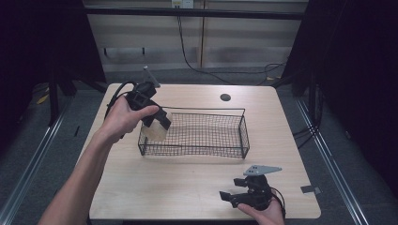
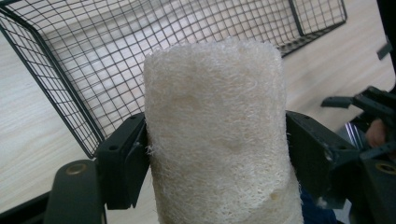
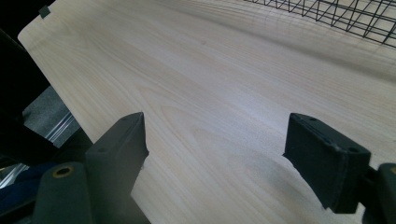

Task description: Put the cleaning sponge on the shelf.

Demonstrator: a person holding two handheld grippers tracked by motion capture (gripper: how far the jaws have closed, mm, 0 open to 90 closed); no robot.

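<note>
the wire basket [image 1: 197,133] sits mid-table, nothing lying on its floor. the left gripper [image 1: 159,123] pinches a pale loofah [image 1: 157,129] over the basket's left end. the left gripper view shows the loofah's [image 2: 217,135] coarse fibres. the right gripper [image 3: 215,149], jaws spread, hovers over the table [image 3: 201,93] near the right front edge.

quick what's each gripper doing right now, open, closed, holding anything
Left gripper: closed on the loofah sponge, at the wire basket.
Right gripper: open, holding nothing, over the table.
</note>
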